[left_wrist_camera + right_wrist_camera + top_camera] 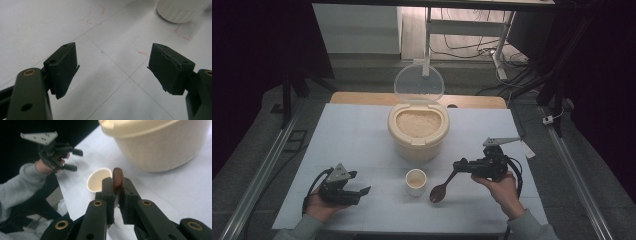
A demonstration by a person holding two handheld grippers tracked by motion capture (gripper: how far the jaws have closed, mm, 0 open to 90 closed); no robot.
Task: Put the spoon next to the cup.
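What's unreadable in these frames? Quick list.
- Cup contents: high view, too small; right gripper view, the right gripper and spoon cover part of it.
- Rice container: top cut off by the right gripper view's edge.
- White ribbed object: cut off by the left gripper view's top edge.

Taking the small cup (pixel 415 181) as landmark: behind it stands the cream rice container (pixel 418 131), its clear lid (pixel 418 83) raised upright at the back, walling off the far middle of the table (pixel 352 135). Just right of the cup, a brown spoon (pixel 439 192) clamped in the right gripper (pixel 458 165) slants down toward the table, narrowing that side. Left of the cup lies bare surface up to the left gripper (pixel 362 182), jaws apart. Far left and far right of the container the table is bare.
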